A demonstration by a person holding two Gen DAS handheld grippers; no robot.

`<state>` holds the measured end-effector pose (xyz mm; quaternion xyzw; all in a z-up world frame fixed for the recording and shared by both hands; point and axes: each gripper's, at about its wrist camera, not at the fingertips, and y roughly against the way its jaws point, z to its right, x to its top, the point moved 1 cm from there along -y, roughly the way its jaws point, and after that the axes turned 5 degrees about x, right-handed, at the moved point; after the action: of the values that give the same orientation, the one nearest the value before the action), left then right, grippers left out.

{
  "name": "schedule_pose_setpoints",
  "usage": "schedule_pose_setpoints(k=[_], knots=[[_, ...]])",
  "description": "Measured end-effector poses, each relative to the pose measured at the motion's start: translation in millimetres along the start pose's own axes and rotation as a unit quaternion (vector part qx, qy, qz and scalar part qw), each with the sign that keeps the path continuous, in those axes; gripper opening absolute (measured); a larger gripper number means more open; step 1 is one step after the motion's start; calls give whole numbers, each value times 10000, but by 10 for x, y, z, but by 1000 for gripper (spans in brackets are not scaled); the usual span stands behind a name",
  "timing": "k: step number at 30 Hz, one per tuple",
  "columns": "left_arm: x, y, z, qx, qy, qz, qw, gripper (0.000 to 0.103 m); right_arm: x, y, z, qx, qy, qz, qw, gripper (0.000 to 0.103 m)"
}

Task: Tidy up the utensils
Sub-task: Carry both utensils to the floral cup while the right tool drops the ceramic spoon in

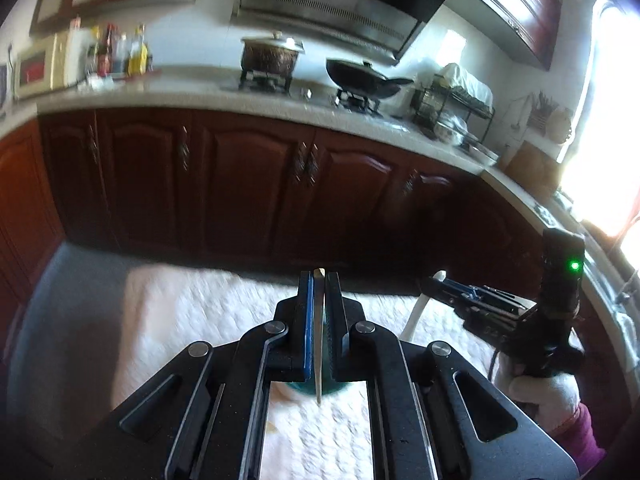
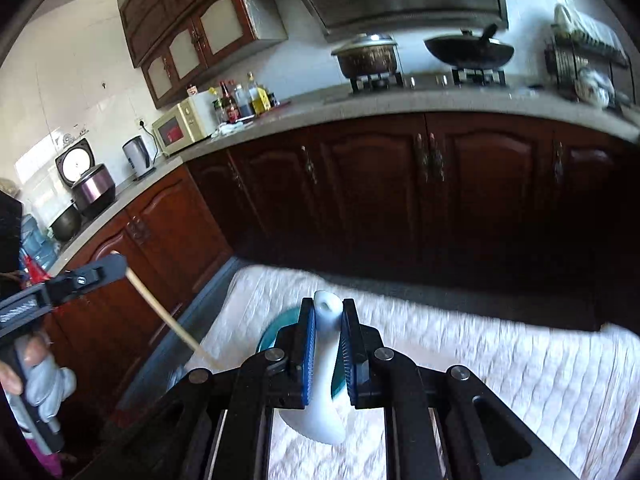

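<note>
Left gripper (image 1: pixel 319 280) grips a chopstick (image 1: pixel 318 344), seemingly; right gripper (image 2: pixel 328 312) a spoon (image 2: pixel 326 360).

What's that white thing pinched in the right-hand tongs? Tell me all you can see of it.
It looks like a white spoon, glossy like ceramic, with a short handle whose tip has a small hollow. The right tongs are shut on its handle, blue pads pressing both sides. The handle tip points up and away, the wider bowl end hanging low near the camera, above the white quilted cloth. Nothing else touches it.
</note>
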<state>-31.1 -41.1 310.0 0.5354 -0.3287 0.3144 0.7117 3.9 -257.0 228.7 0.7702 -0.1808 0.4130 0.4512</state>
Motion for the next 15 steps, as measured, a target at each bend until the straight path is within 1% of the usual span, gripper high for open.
schedule_pose_setpoints(k=[3,6,8,11,15], knots=[[150,-109,-54,153,33,116,9998,4,148,-237,-35,-316,191,55,9993,12],[235,-230,-104,301,85,181,9993,4,197,-495,-2,-368,145,-33,9992,12],[259,-338,-133,332,109,138,9993,4,190,-688,33,-422,91,-110,9990,12],[215,-487,-141,397,70,9,9992,4,143,-867,77,-454,-12,-197,9988,12],[71,-713,-82,505,-27,-192,9985,4,6,-1022,97,-526,-46,-362,9980,12]])
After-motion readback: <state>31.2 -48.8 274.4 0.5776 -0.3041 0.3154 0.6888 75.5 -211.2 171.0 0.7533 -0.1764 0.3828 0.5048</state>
